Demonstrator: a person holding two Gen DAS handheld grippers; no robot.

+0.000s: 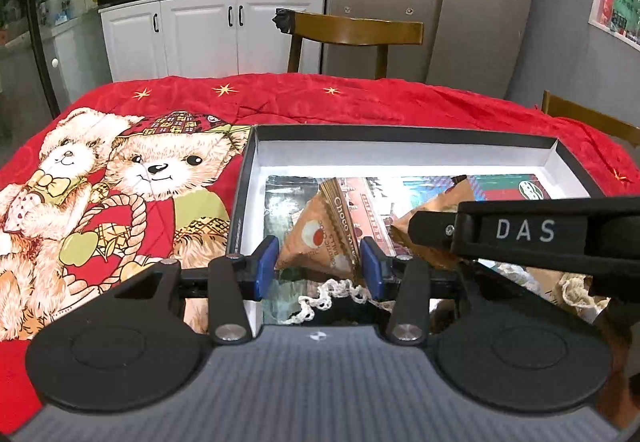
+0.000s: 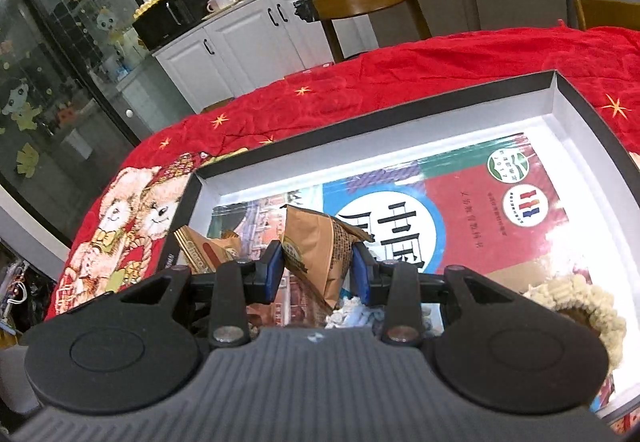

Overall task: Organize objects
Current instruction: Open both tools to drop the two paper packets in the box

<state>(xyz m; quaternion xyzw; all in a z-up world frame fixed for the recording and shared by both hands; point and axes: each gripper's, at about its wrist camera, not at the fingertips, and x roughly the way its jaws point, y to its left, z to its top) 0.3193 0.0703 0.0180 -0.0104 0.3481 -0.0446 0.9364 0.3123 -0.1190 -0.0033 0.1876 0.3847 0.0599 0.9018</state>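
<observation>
1. Left wrist view: the counter is covered by a red bear cloth (image 1: 120,178), and on its right half lies an open shallow box (image 1: 400,134) with a black rim and white walls.
2. The left gripper (image 1: 319,266) has its jaws pinching a brown triangular snack packet (image 1: 320,238) marked "Choco", held over the box's near left corner; the packet's point rises up and away from the jaws.
3. A white crocheted piece (image 1: 336,294) lies just under that packet (part of it is hidden by the gripper body).
4. The right gripper (image 2: 318,274) has its jaws pinching a second brown packet (image 2: 320,254), which stands tall between the pads, over a large printed book (image 2: 460,210) that lies flat on the box floor.
5. I judge both packets only need lowering and releasing: each already hangs above the box, the left one nearer the left wall, the right one nearer the middle.
6. Only the right wrist view shows the book cover's round white emblem and a cream knitted item (image 2: 580,302) at right; only the left wrist view shows the right gripper's body from the side.
</observation>
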